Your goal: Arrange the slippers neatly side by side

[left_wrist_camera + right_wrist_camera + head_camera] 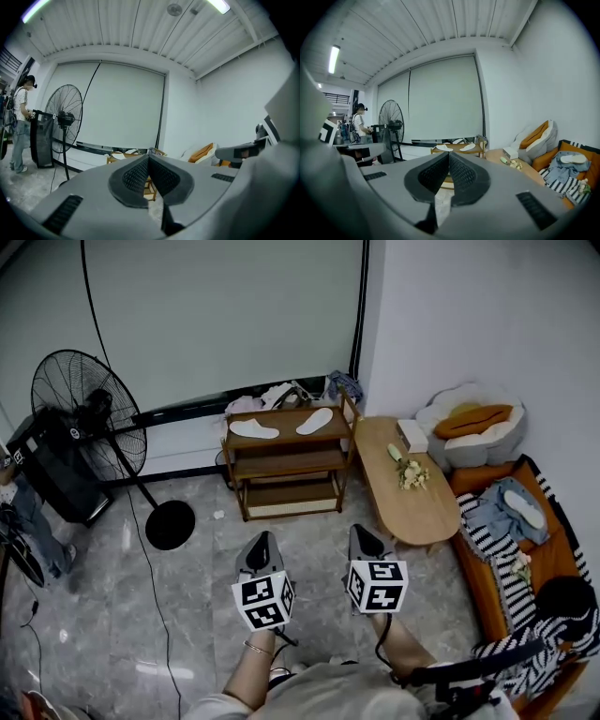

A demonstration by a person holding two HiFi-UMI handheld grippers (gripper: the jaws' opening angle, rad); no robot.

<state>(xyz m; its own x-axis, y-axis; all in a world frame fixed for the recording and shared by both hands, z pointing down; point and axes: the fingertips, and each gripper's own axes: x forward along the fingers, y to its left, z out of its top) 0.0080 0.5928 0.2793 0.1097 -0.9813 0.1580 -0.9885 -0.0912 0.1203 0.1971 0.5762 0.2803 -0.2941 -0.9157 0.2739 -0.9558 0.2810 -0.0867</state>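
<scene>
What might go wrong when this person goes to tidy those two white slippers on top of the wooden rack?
The left slipper and right slipper lie flat and splayed on top of the rack; a tool could shove one off rather than grip it. The cable from the fan trails over the floor on the left: a possible trip. The low table stands close beside the rack, so the right tool might knock it.

Two white flat slippers (pixel 254 429) atop one three-shelf wooden rack (pixel 286 463), one black pedestal fan (pixel 89 418), one oval wooden low table (pixel 412 507), one orange sofa (pixel 473 582), two grey two-jaw grippers (pixel 262 542), one standing person (pixel 33 517)
</scene>
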